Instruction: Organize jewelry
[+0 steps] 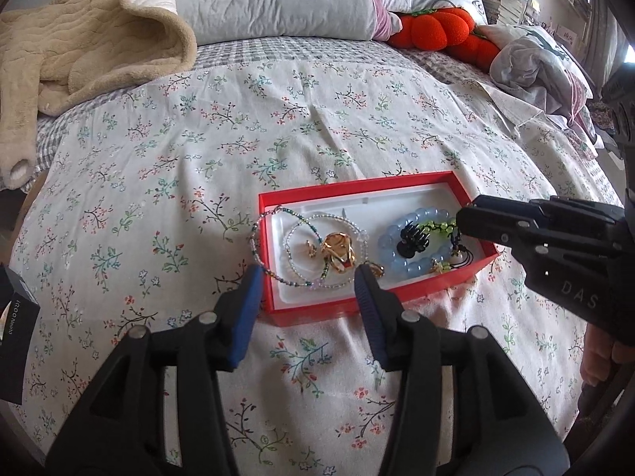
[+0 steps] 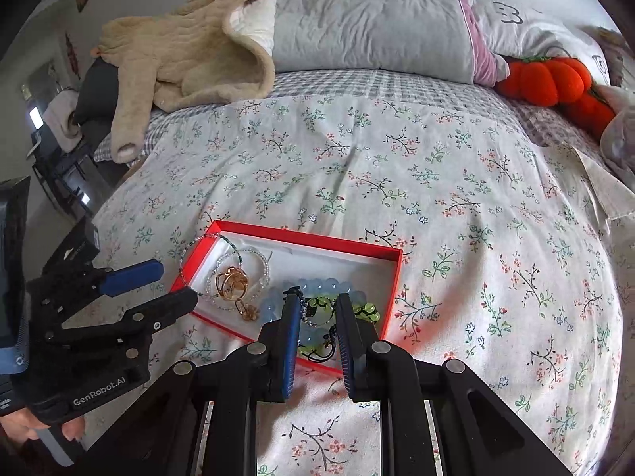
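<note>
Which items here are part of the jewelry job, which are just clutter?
Job: red box, blue bead bracelet, green bead bracelet, seed-bead necklace, gold ring.
Clutter: beige blanket, grey pillow, orange pumpkin plush, floral bedsheet.

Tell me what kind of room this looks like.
Most likely a bedroom: the red jewelry box sits on a bed with a floral sheet, a grey pillow at its head, and an orange pumpkin plush beside it.

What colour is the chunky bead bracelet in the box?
Pale translucent blue bracelet; clearest in the left wrist view.
</note>
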Demonstrator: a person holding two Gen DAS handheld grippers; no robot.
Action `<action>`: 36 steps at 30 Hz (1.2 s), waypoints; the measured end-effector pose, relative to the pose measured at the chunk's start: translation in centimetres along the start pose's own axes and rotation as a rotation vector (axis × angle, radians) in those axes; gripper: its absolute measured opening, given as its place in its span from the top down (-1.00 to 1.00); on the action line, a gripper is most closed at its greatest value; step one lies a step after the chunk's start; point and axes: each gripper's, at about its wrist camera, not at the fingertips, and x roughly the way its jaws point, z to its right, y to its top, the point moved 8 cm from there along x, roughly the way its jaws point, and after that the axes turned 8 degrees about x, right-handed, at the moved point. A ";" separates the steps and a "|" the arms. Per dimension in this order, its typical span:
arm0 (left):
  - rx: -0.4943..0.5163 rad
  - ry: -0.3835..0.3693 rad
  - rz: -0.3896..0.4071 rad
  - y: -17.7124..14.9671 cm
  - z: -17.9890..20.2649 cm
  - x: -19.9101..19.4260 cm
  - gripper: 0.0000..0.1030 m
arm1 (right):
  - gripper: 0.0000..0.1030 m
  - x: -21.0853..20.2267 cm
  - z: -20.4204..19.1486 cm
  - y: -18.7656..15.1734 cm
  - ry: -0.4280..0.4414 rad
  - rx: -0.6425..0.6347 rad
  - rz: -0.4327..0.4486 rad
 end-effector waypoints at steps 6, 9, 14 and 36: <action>-0.011 0.017 -0.019 -0.5 -0.6 0.2 -0.09 | 0.63 0.9 -0.5 0.6 0.004 0.017 0.002; -0.018 0.032 -0.016 -0.6 -0.8 0.0 -0.23 | 0.58 0.7 -0.9 0.6 0.006 0.010 -0.005; -0.013 0.060 -0.006 -0.6 -1.1 -0.7 -0.42 | -0.28 -1.2 -1.0 0.7 -0.005 -0.005 0.057; -0.106 0.135 -0.117 -4.8 0.1 -4.4 -0.99 | -1.00 -7.4 3.1 -5.7 -0.199 0.130 0.011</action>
